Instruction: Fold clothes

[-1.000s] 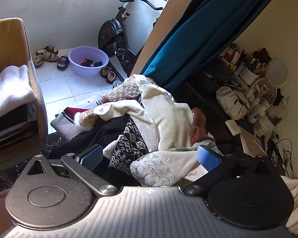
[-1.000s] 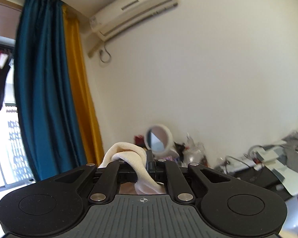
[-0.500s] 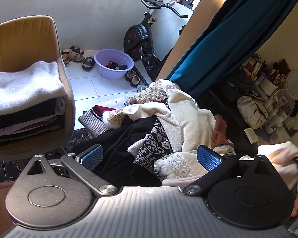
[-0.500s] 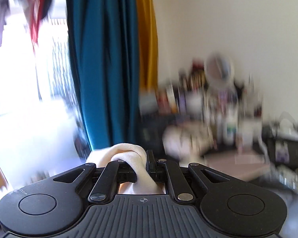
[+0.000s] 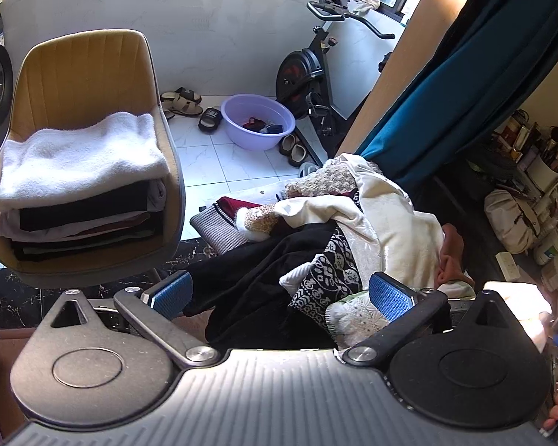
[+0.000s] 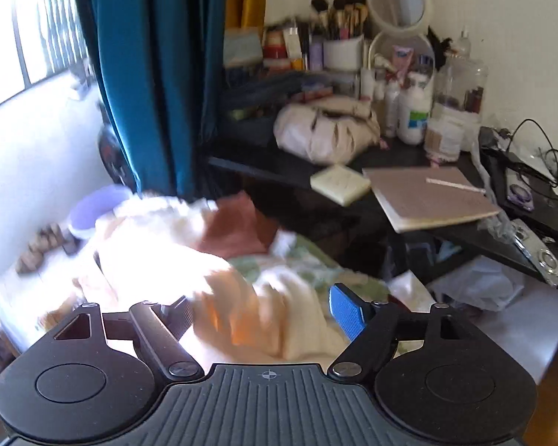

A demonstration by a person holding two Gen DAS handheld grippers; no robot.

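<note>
A heap of unfolded clothes (image 5: 353, 230) lies ahead in the left wrist view: a black garment (image 5: 256, 286), a black-and-white patterned piece (image 5: 331, 271) and a cream one (image 5: 401, 230). My left gripper (image 5: 281, 293) hovers open just above the heap, nothing between its blue pads. A folded stack topped by a white towel (image 5: 78, 160) rests on the tan chair (image 5: 93, 67). My right gripper (image 6: 263, 314) is opening its jaws. A blurred cream garment (image 6: 264, 316) lies loose between and below them, free of the pads, over the same heap (image 6: 189, 245).
An exercise bike (image 5: 308, 74), a purple basin (image 5: 256, 122) and slippers (image 5: 182, 102) stand on the tiled floor behind. A teal curtain (image 6: 145, 74) hangs at the left. A dark desk (image 6: 390, 156) crowded with bottles, a mirror (image 6: 396, 2), a bag and a notebook (image 6: 427, 197) runs along the right.
The right gripper swung down from facing the wall toward the heap, and its jaws, shut on the cream garment before, have spread and let it go. The left view turned, bringing the chair further in.
</note>
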